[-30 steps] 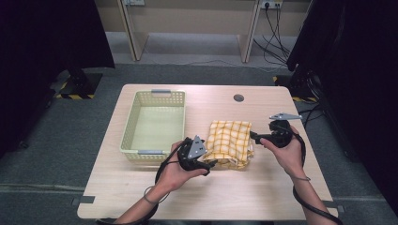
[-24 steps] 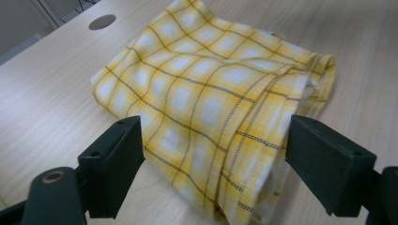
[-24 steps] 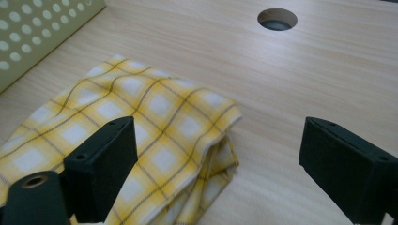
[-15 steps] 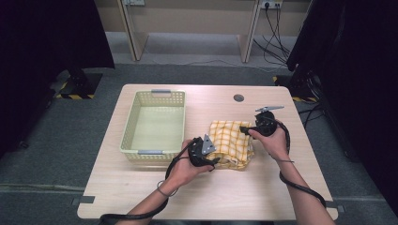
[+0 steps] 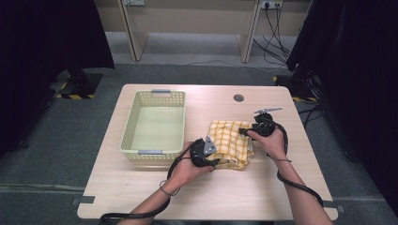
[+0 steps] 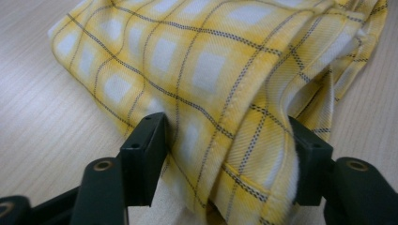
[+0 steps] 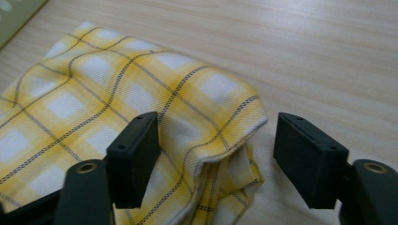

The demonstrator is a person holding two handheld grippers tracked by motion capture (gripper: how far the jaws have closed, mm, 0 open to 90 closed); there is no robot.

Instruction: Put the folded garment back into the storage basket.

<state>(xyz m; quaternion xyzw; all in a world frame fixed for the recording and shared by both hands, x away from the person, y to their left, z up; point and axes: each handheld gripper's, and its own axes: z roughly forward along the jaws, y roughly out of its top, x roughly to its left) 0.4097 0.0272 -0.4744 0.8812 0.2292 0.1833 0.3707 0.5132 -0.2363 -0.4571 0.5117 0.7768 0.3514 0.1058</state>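
A folded yellow checked cloth [image 5: 231, 140] lies on the wooden table [image 5: 211, 197], right of the middle. My left gripper [image 5: 220, 162] is at the cloth's near left corner. In the left gripper view [image 6: 225, 154] its jaws have just been closing, and a thick fold of the cloth [image 6: 211, 84] fills the gap and touches both pads without being squeezed. My right gripper [image 5: 242, 131] is at the cloth's far right edge. Its jaws [image 7: 216, 150] have also been closing and straddle a cloth corner [image 7: 141, 93], with a gap still at the right pad [image 7: 305, 159].
A pale green plastic basket [image 5: 126, 133] stands empty on the table's left half, close to my left hand. A small round grommet [image 5: 238, 98] sits in the tabletop near the far edge. Cables trail from both grippers toward the table's near edge.
Both hands have moved in and down onto the cloth, the right one leftward to its far right edge. Both pairs of jaws have narrowed around the fabric.
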